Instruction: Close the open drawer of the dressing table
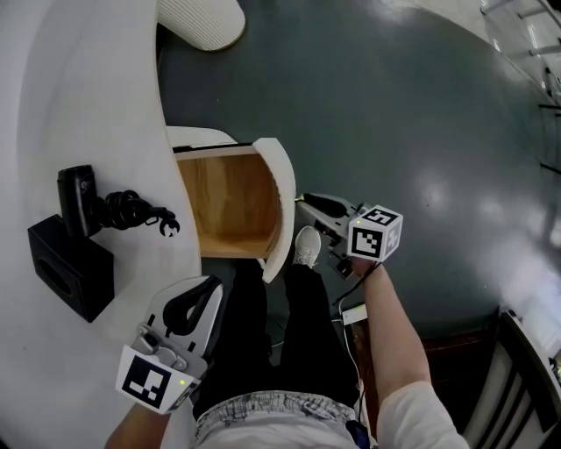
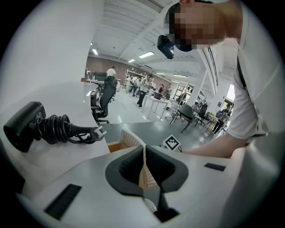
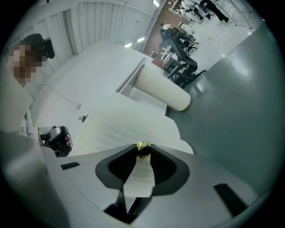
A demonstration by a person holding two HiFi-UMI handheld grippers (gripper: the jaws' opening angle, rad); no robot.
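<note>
The dressing table (image 1: 79, 105) is white, and its drawer (image 1: 230, 203) stands pulled out, showing a wooden inside. The drawer's curved, ribbed white front (image 1: 279, 202) faces the floor side and carries a small gold knob (image 3: 142, 148). My right gripper (image 3: 143, 156) is at that front, shut on the knob with the pads touching it on both sides. In the head view the right gripper (image 1: 304, 205) reaches the drawer front from the right. My left gripper (image 1: 206, 285) hovers by the table's near edge, shut and holding nothing, pointing past the drawer front (image 2: 129, 139).
A black hair dryer with a coiled cord (image 1: 96, 206) and a black box (image 1: 70, 267) lie on the tabletop. A ribbed white cushion (image 1: 203, 19) sits at the far end. The person's legs and a white shoe (image 1: 307, 245) stand beside the drawer on dark floor.
</note>
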